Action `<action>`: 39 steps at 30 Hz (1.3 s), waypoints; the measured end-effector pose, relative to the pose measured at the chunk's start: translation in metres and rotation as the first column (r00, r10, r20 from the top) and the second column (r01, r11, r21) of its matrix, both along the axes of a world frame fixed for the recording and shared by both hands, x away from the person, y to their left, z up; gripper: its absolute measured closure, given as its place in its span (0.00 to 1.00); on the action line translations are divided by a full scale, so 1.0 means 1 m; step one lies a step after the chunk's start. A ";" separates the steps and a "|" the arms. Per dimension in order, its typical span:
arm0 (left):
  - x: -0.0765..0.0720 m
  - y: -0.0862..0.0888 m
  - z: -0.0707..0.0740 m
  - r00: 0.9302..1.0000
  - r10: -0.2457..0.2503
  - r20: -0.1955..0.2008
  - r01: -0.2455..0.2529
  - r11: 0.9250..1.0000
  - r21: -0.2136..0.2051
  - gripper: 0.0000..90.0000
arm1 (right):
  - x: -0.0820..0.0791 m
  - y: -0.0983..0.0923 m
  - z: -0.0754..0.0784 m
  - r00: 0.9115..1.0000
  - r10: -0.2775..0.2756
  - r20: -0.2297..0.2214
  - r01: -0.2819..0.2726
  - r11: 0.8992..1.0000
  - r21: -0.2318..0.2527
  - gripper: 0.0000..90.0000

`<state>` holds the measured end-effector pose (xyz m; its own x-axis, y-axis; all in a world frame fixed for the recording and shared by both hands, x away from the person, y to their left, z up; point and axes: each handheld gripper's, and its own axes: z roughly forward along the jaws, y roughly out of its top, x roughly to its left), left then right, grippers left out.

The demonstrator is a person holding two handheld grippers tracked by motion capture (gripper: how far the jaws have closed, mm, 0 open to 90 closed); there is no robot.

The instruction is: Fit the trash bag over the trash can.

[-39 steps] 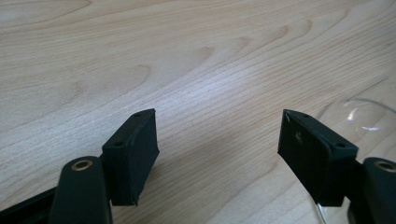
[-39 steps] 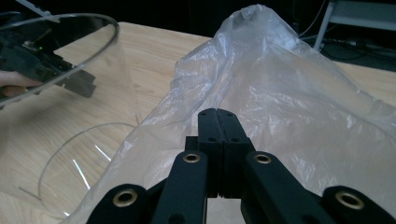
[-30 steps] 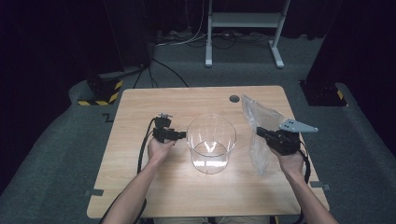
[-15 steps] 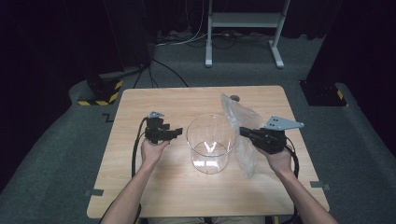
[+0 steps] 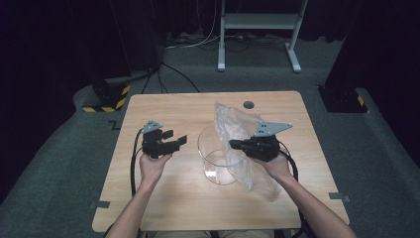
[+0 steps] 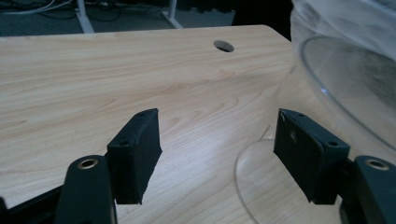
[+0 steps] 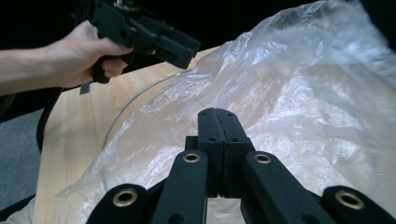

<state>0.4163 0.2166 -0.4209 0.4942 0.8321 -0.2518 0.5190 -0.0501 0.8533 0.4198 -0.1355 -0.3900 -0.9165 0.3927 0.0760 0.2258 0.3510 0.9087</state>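
A clear, round glass bowl stands at the centre of the light wooden table. A crumpled, transparent plastic bag drapes over the bowl's 3 o'clock rim, its long axis running from 12 o'clock, near the round cable hole, down to 5 o'clock beside the person's right forearm. The right gripper has its 2 black jaws clenched together against the bag. The left gripper sits at the bowl's 9 o'clock, jaws spread apart and pointing toward the bowl, grasping nothing.
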 end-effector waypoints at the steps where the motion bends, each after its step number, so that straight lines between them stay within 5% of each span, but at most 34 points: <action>1: -0.002 -0.001 0.003 1.000 -0.006 0.009 0.006 1.000 0.004 0.35 | 0.000 0.003 0.000 1.000 0.012 0.000 -0.012 1.000 -0.005 0.99; 8: -0.011 -0.014 0.019 0.997 -0.060 0.050 0.060 0.998 -0.001 0.35 | 0.000 0.017 -0.001 0.998 0.069 -0.014 -0.069 0.997 -0.046 0.99; 16: -0.011 -0.037 0.037 0.986 -0.143 0.089 0.144 0.990 -0.001 0.34 | -0.006 0.018 0.001 0.996 0.080 -0.033 -0.082 0.994 -0.077 0.99; 24: -0.001 -0.055 0.045 0.979 -0.174 0.107 0.175 0.985 -0.001 0.28 | -0.013 0.013 0.001 0.996 0.066 -0.052 -0.071 0.993 -0.098 0.99; 31: 0.016 -0.074 0.044 0.981 -0.183 0.065 0.183 0.983 0.005 0.21 | -0.022 0.011 0.000 0.996 0.061 -0.068 -0.068 0.991 -0.115 0.98; 39: 0.029 -0.088 0.033 0.984 -0.176 -0.020 0.177 0.979 0.104 0.21 | -0.028 0.008 0.000 0.996 0.049 -0.079 -0.059 0.991 -0.123 0.88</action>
<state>0.4452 0.1285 -0.3874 0.6333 0.7542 -0.1737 0.5028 -0.2303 0.8332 0.3914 -0.1278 -0.3904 -0.9302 0.3534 0.0991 0.2694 0.4741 0.8382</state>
